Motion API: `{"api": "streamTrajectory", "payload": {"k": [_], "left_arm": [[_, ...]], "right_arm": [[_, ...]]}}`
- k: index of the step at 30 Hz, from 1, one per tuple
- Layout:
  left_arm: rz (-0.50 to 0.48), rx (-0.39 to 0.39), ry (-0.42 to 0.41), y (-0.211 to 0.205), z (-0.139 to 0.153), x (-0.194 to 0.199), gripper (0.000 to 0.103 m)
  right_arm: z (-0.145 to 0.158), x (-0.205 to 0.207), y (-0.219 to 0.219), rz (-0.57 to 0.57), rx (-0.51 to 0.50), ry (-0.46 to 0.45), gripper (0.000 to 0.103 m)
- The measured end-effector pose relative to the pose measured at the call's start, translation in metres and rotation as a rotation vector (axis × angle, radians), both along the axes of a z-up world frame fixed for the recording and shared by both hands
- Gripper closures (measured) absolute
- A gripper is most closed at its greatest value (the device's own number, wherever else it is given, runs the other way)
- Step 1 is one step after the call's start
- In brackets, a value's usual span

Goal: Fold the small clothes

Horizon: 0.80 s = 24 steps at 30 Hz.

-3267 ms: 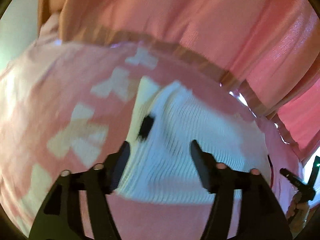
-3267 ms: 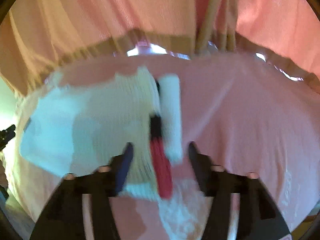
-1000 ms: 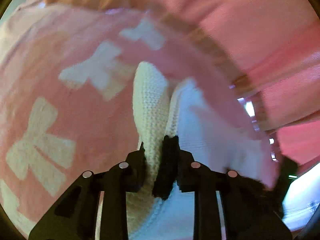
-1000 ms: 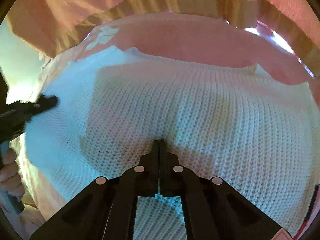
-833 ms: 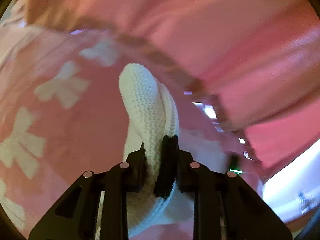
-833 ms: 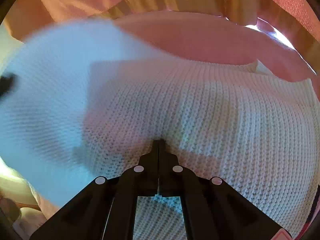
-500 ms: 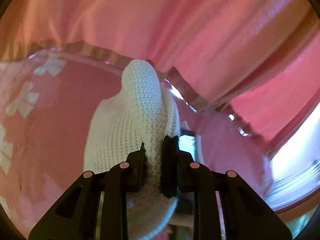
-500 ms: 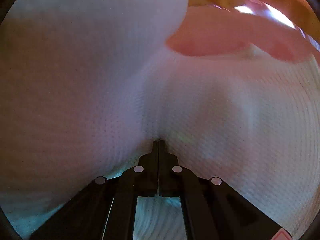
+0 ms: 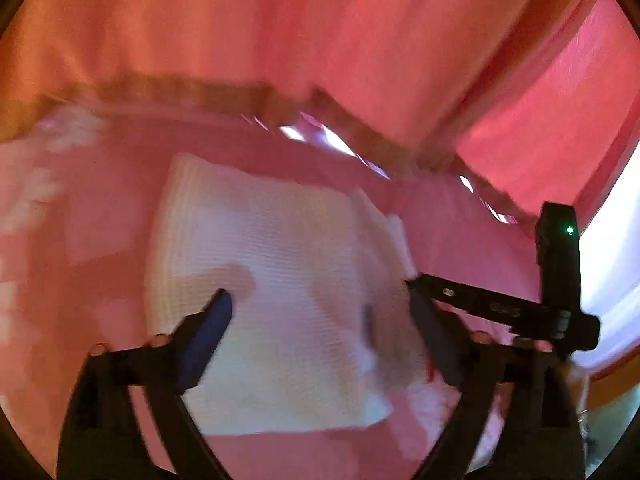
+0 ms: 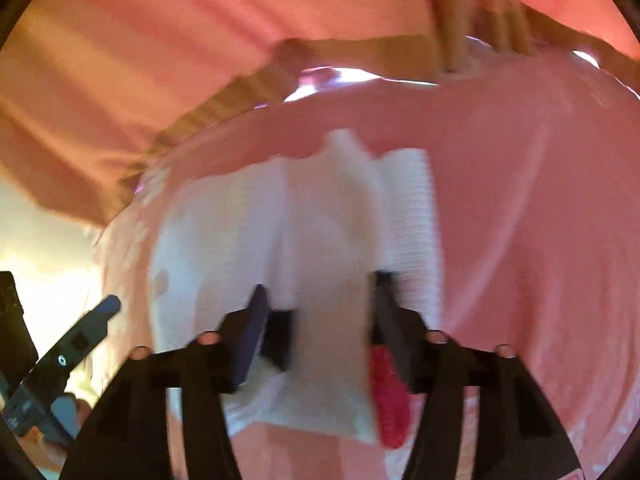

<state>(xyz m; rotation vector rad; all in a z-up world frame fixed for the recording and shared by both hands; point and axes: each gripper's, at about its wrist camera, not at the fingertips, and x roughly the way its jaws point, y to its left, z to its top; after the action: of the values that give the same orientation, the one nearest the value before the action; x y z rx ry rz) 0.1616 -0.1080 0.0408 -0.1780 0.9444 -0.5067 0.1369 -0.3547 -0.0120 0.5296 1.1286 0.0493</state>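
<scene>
**Knit garment lies folded, both claws let go**

The white ribbed-knit garment [image 9: 272, 280] lies flat on the pink cloth-covered tabletop [image 9: 460, 240] as a roughly rectangular packet, its near edge straight and layers stacked along its right side. A red trim piece [image 10: 390, 396] pokes out at the near right corner, beside a small dark tag [image 10: 280, 340].

The left claw [image 9: 324, 312] hangs over the packet with its fingers spread wide, pinching nothing. The right claw [image 10: 318, 300] is likewise spread apart above the garment's near edge, and nothing is caught between its fingers, though blur hides whether the tips brush the knit.

Judging by the compact shape, a fold looks laid down and released. What remains seems minor: the far edge in the right wrist view is bumpy, one panel stands out past the rest on the right, and the red trim is untucked. Another fold in half, or a smoothing pass, may be wanted; whether other clothes wait cannot be told. Pink curtains [image 9: 360, 40] hang behind.
</scene>
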Motion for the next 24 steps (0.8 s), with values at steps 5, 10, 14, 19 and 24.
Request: {"api": "streamTrajectory", "payload": {"k": [5,10,14,19,24], "left_arm": [[0.104,0.128,-0.059,0.044,-0.01,-0.022,0.014],[0.021,0.117,-0.033,0.031,-0.019,-0.022,0.014],[-0.061,0.152,-0.085,0.01,-0.015,-0.035,0.014],[-0.093,0.128,-0.062,-0.001,-0.022,-0.039,0.013],[-0.063,0.198,-0.027,-0.013,-0.044,-0.031,0.013]], "right_arm": [[-0.024,0.017,0.044,0.097,0.067,0.052,0.032],[-0.053,0.031,0.064,0.097,0.115,0.105,0.078],[-0.005,0.03,0.061,0.112,0.046,-0.041,0.087],[0.034,0.005,0.012,0.032,-0.101,-0.137,0.087],[-0.051,0.003,-0.03,-0.018,-0.099,0.093,0.078]]}}
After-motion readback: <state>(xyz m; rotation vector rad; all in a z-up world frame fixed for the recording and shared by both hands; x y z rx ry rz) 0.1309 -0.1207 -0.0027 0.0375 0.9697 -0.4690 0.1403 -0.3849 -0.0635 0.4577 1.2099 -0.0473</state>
